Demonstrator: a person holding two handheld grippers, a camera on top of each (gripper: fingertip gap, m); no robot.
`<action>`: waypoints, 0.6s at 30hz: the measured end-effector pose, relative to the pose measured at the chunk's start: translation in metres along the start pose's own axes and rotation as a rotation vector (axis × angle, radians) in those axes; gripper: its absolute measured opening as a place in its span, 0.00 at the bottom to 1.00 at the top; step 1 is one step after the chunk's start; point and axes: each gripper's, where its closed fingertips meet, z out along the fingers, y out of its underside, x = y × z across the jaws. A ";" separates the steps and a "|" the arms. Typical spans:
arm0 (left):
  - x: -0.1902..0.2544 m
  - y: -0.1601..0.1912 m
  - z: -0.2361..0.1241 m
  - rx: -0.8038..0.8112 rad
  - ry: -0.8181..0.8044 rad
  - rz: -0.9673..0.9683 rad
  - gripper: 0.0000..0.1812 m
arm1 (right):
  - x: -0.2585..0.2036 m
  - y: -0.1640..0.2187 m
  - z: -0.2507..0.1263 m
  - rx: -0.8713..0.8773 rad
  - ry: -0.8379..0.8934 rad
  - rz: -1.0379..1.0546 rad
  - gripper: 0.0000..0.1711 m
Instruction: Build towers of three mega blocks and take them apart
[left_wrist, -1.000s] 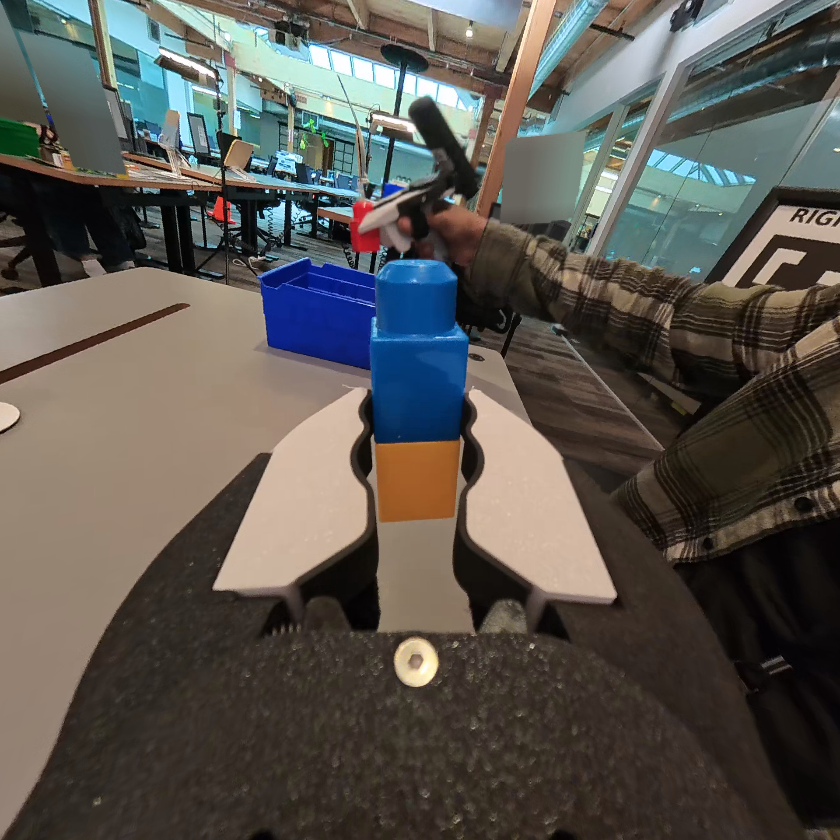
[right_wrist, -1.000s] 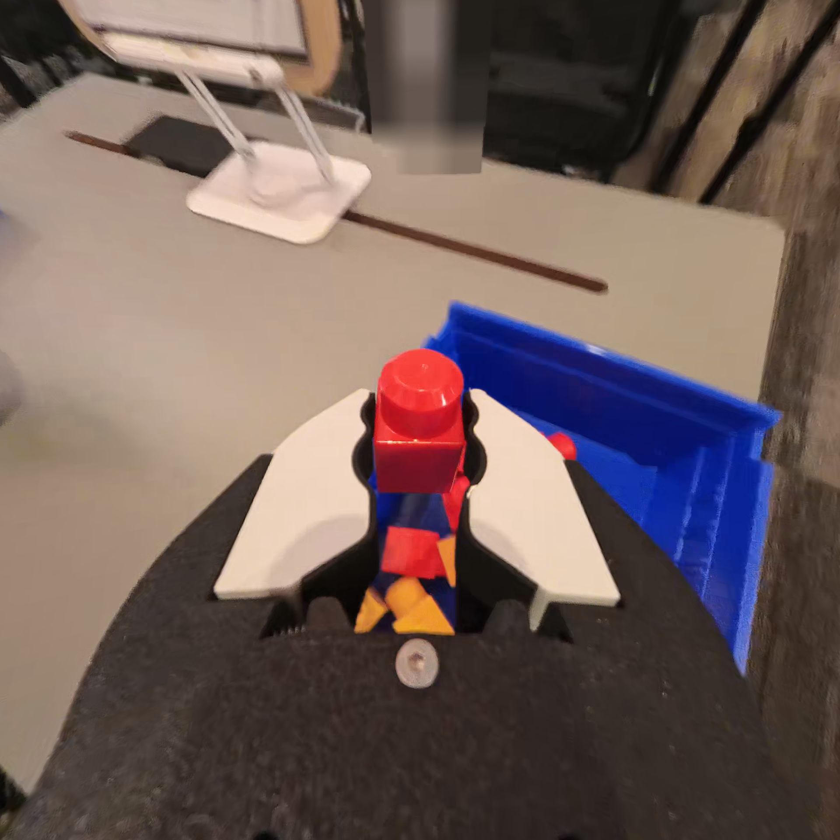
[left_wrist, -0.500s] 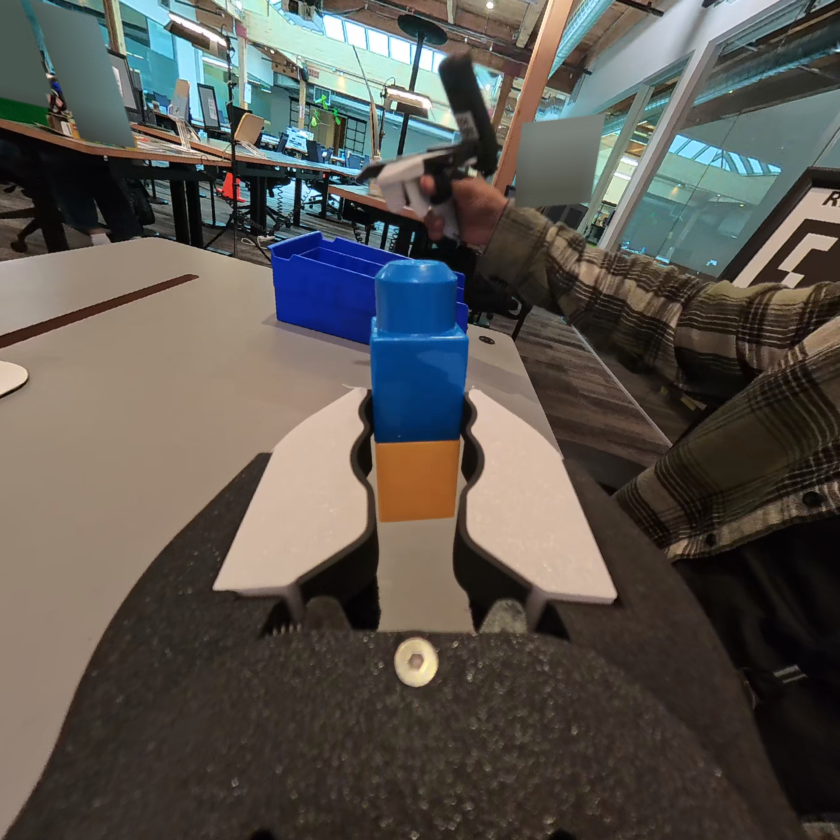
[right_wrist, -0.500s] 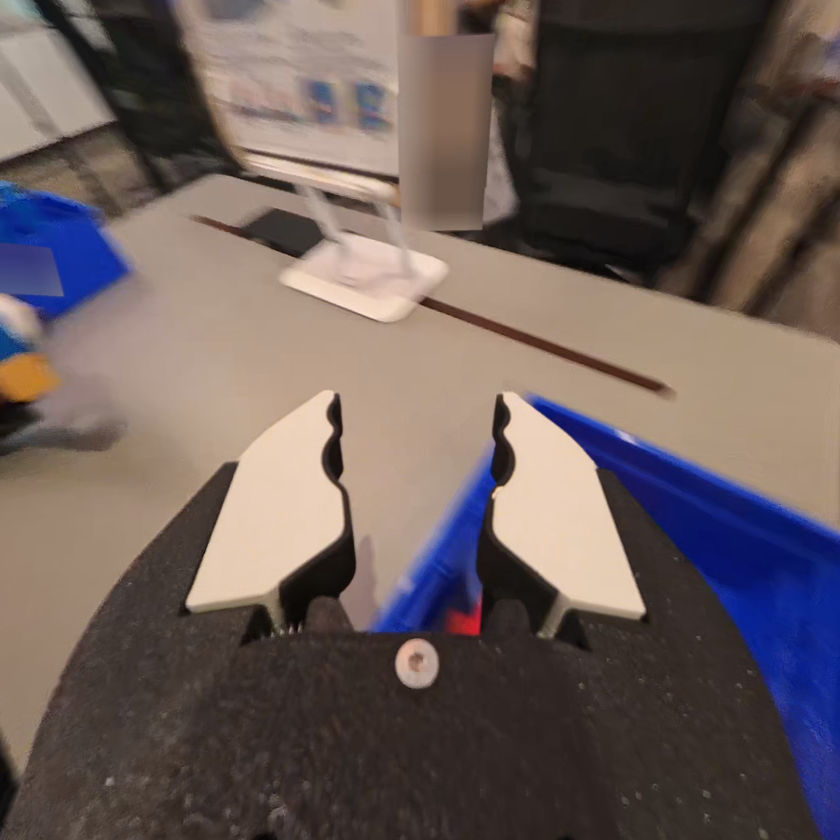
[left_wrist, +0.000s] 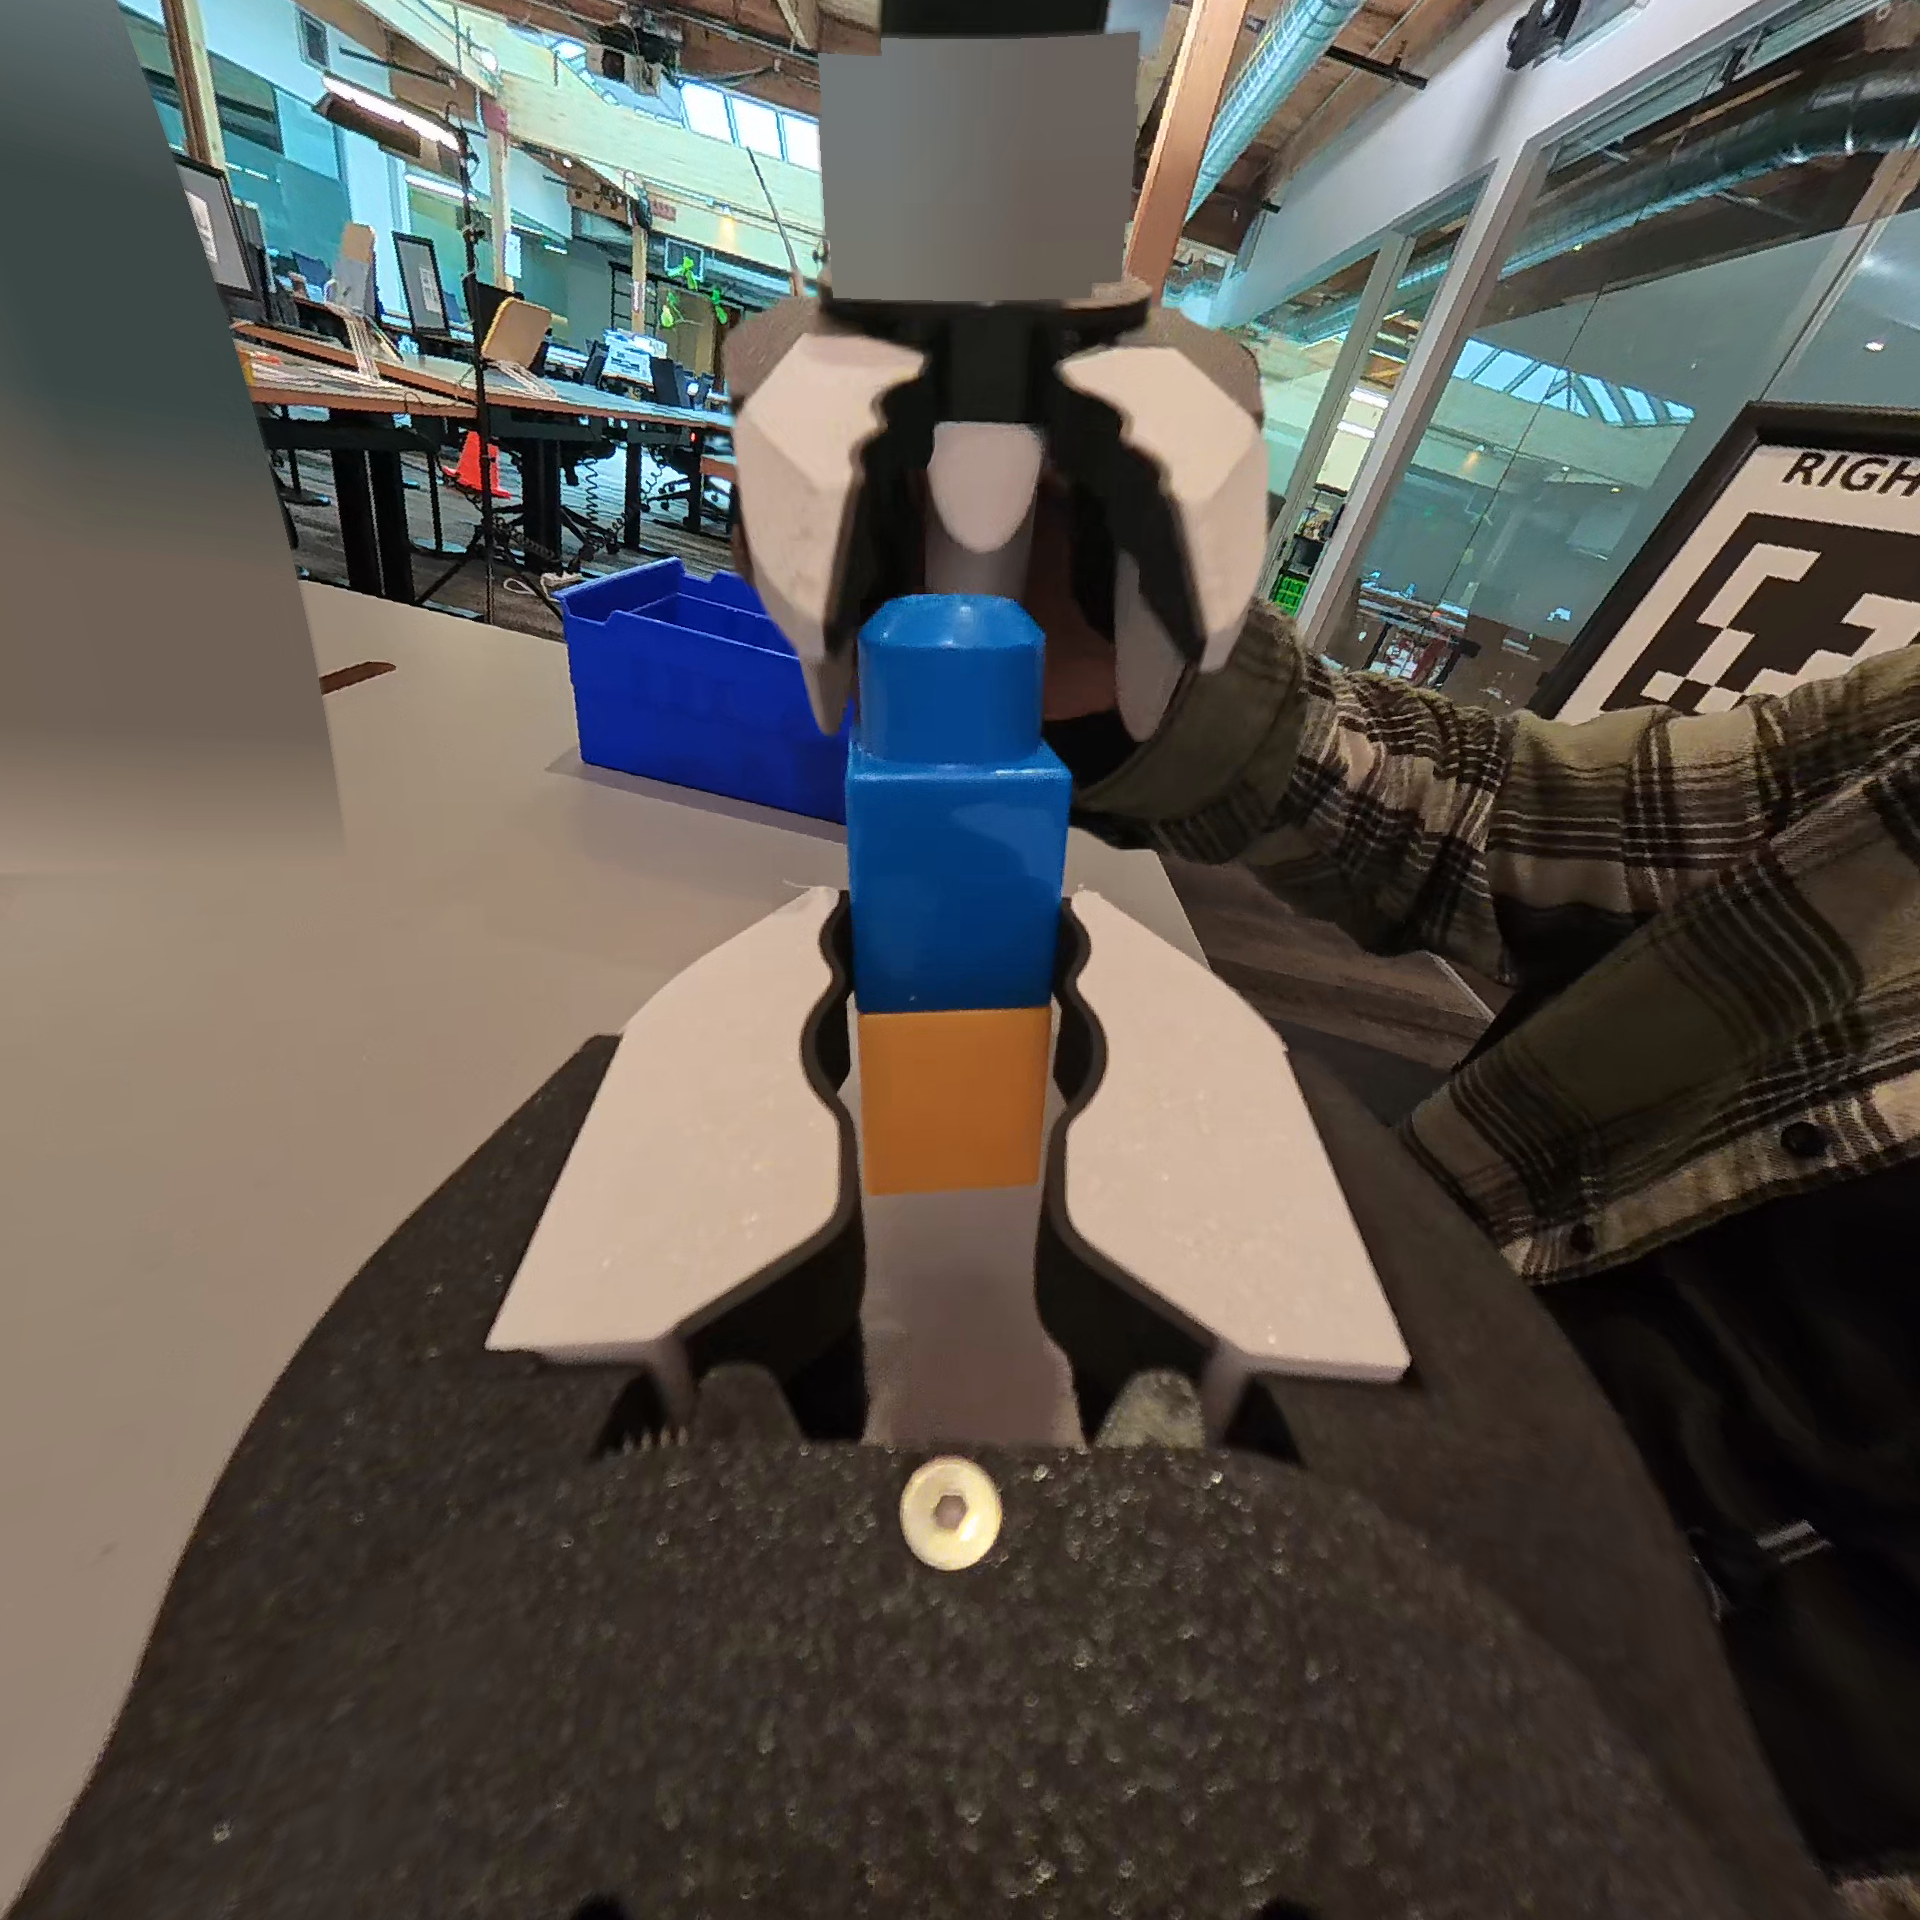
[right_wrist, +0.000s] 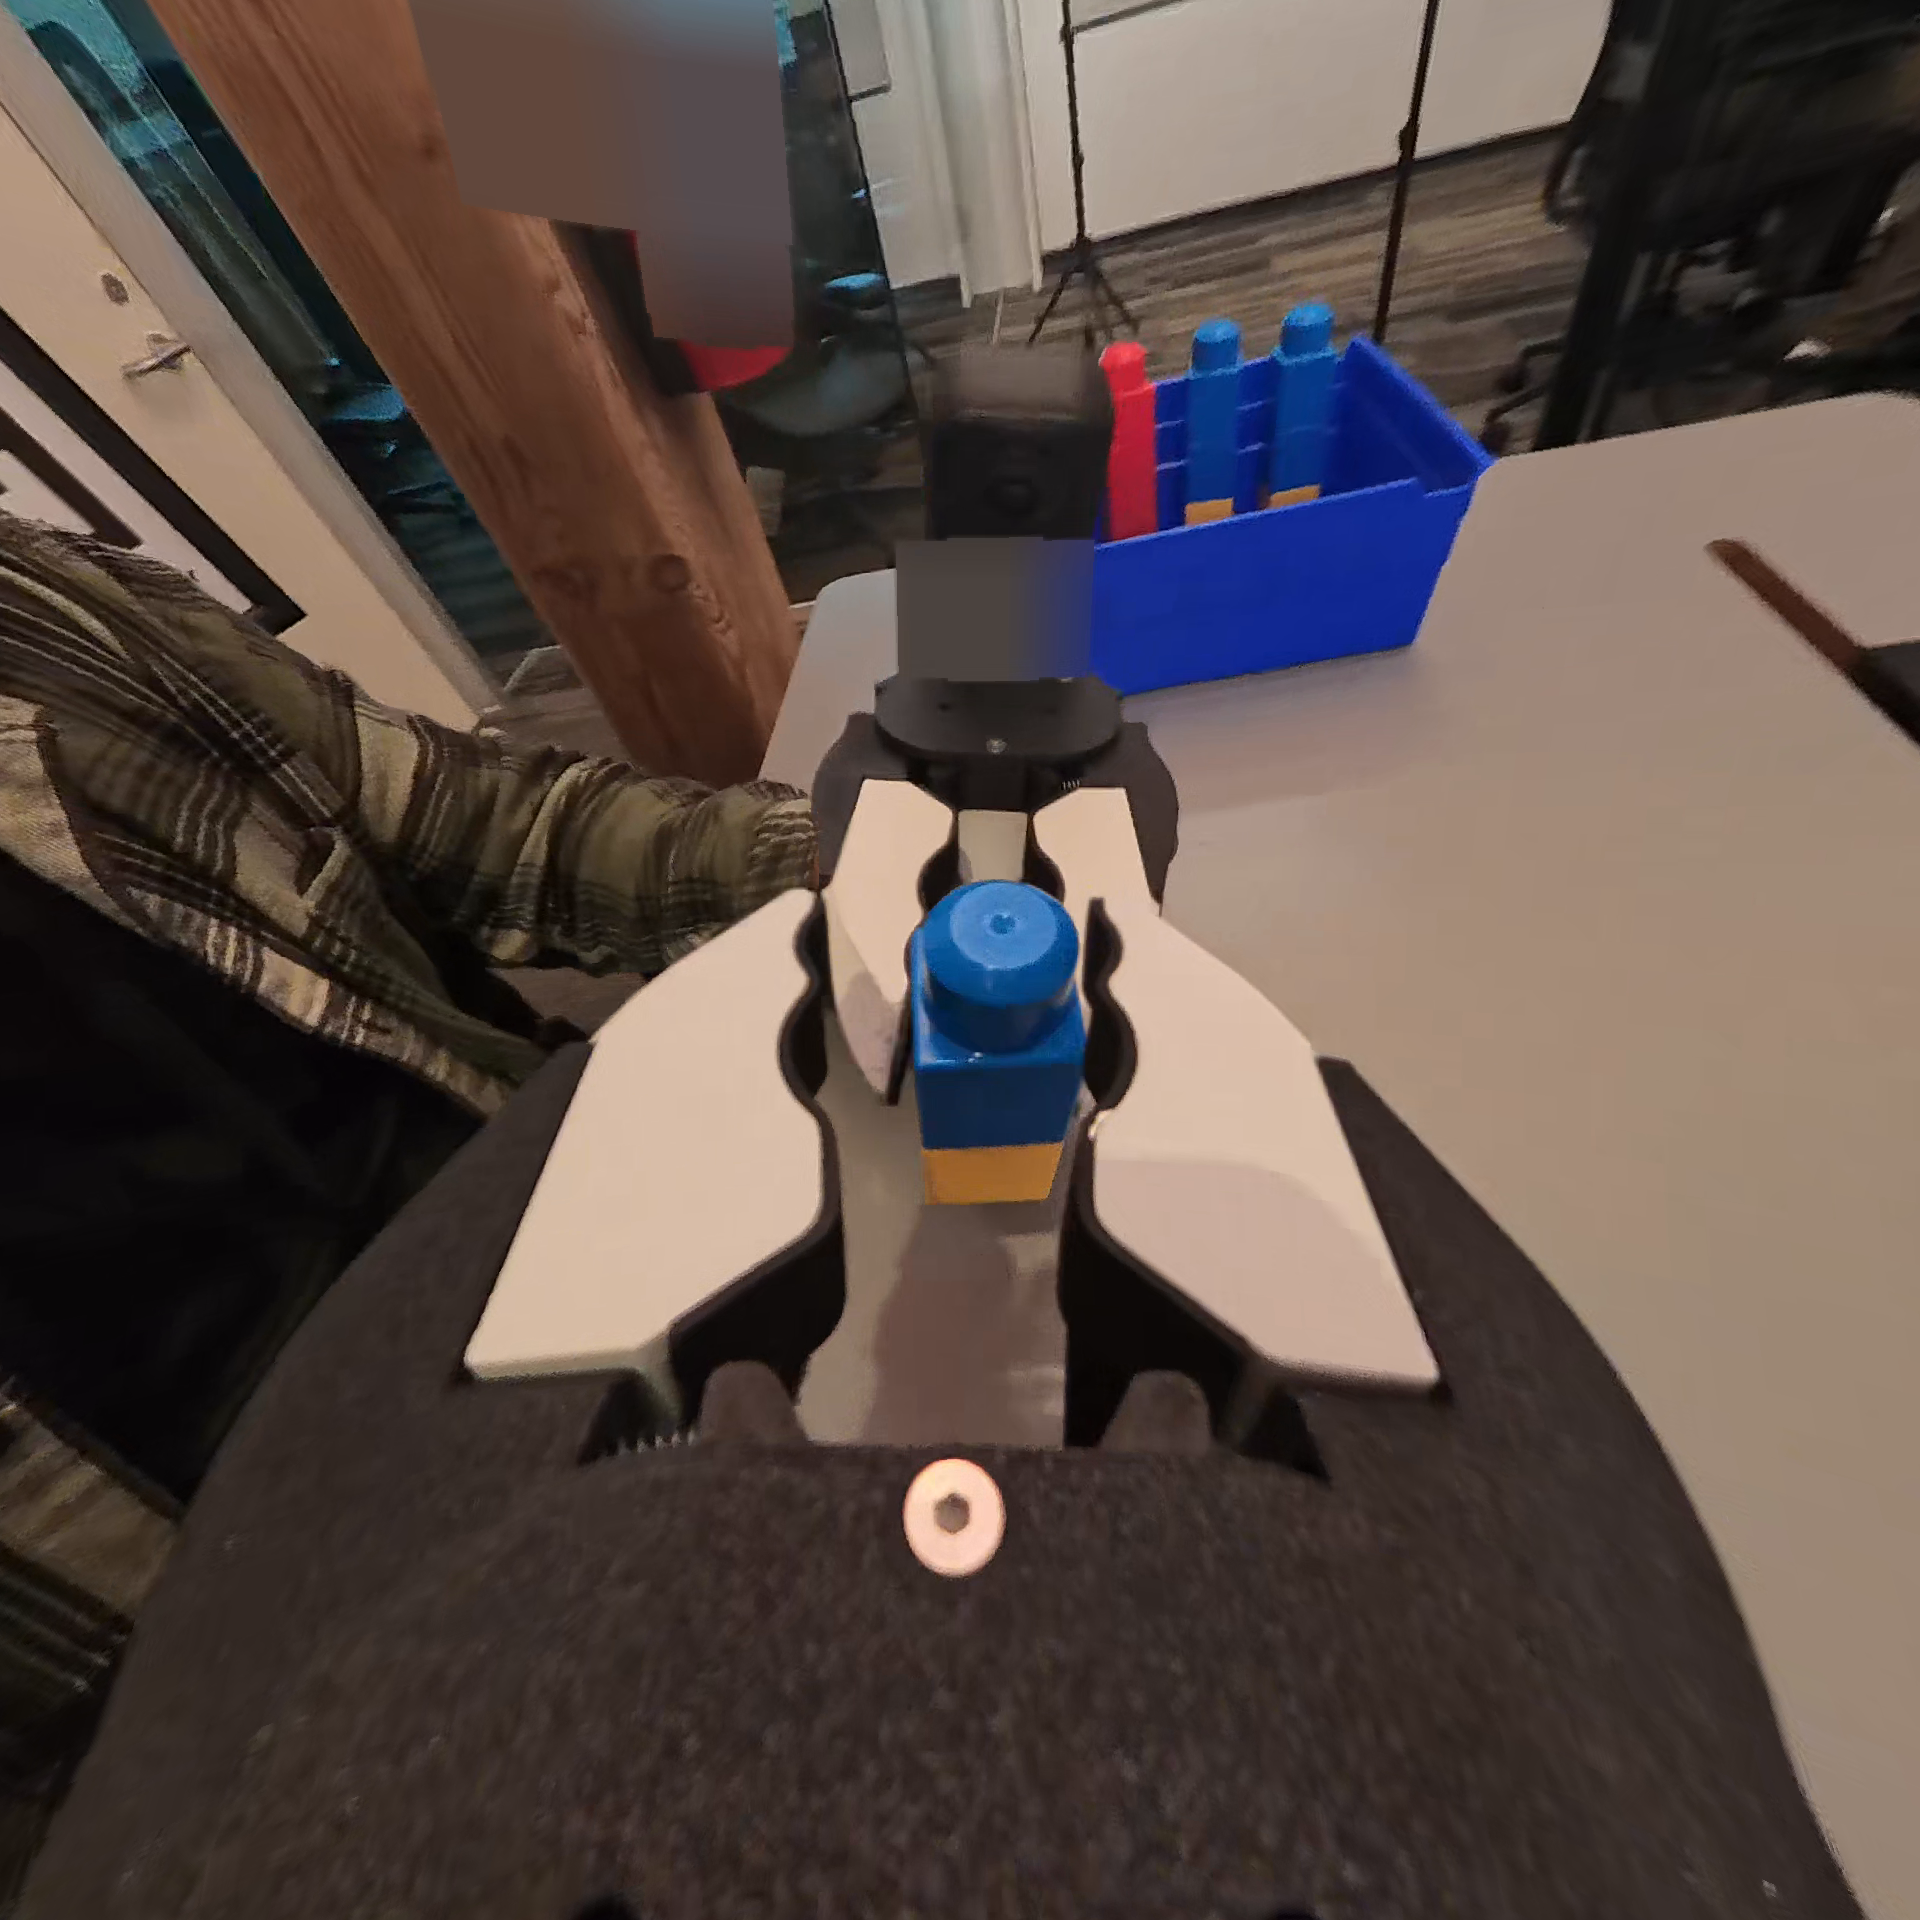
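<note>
My left gripper (left_wrist: 951, 914) is shut on a two-block stack: a blue block (left_wrist: 956, 862) on top of an orange block (left_wrist: 951, 1101), held upright just above the grey table (left_wrist: 312, 987). My right gripper (right_wrist: 951, 914) is open and faces the left one. Its fingers stand on either side of the blue block (right_wrist: 997, 1039), with a gap on each side. The orange block (right_wrist: 992, 1174) shows below it. In the left wrist view the right gripper (left_wrist: 982, 717) hangs open just behind the blue block's stud.
A blue bin (left_wrist: 675, 707) stands at the table's far end behind the right gripper. Another blue bin (right_wrist: 1268, 603) behind the left gripper holds upright red and blue towers. A plaid sleeve (left_wrist: 1558, 831) reaches in from the right. A wooden post (right_wrist: 520, 416) stands beside the table. My hands' fingertips stand some 5 cm from each other.
My right gripper let go of the red block over the blue bin, opened, and swung round to the stack. Its fingers now flank the blue block. The left gripper kept its hold.
</note>
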 end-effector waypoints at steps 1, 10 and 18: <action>0.001 -0.001 0.000 0.003 0.005 0.001 0.20 | 0.002 0.003 0.004 -0.020 -0.002 0.011 0.23; -0.001 -0.006 -0.002 0.042 0.009 -0.016 0.23 | 0.006 -0.013 0.002 0.009 0.021 0.008 0.17; -0.002 -0.003 0.002 0.023 -0.007 0.016 0.31 | 0.004 -0.020 -0.001 0.040 0.026 -0.003 0.17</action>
